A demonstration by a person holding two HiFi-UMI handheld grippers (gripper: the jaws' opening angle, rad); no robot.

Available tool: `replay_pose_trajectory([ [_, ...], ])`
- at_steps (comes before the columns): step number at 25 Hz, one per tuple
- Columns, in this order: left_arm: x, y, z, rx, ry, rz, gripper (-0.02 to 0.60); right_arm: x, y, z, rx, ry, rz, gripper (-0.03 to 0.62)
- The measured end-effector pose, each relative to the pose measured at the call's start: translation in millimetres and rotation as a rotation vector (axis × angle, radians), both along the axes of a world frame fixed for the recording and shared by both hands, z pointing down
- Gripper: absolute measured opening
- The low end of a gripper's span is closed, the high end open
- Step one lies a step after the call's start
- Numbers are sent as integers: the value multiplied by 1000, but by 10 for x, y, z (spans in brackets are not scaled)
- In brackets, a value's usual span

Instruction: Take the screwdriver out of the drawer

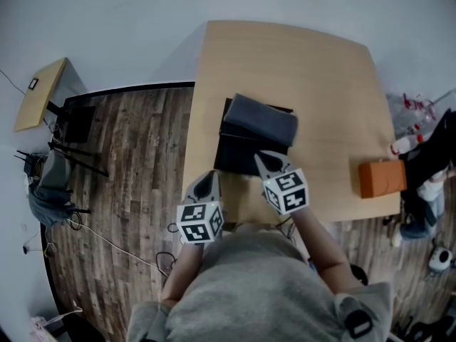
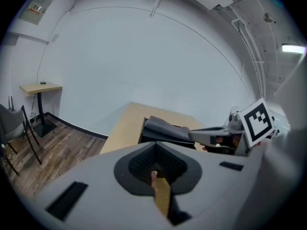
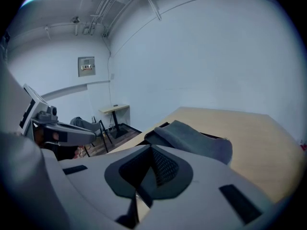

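A dark drawer box (image 1: 242, 152) with a grey cover (image 1: 260, 120) stands on the near half of the light wooden table (image 1: 320, 84). The box also shows ahead in the left gripper view (image 2: 165, 131) and in the right gripper view (image 3: 192, 140). No screwdriver shows in any view. My left gripper (image 1: 208, 179) (image 2: 154, 162) hangs at the table's near edge, just left of the box's front, shut and empty. My right gripper (image 1: 268, 159) (image 3: 152, 164) is over the box's near right corner, shut, with nothing between its jaws. I cannot tell whether it touches the box.
An orange block (image 1: 382, 178) lies near the table's right edge. Bottles and clutter (image 1: 410, 130) stand past that edge. At the far left are a small side table (image 1: 39, 95), a chair (image 1: 50, 184) and cables on the wooden floor (image 1: 135, 191).
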State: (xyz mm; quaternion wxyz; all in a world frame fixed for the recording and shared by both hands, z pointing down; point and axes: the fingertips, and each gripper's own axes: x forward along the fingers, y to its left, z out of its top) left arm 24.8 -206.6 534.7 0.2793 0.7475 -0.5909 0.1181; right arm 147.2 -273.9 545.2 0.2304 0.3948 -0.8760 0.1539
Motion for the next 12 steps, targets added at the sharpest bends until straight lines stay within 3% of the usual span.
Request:
replay_pose_trajectory([
  [5,-30,9,13,-15,-1,-21,2,-4,-152,321,-47,98,-44,0],
  [12,-118,80,59,-26,7,-46,2,-23,-136,754,-198,262,-124,0],
])
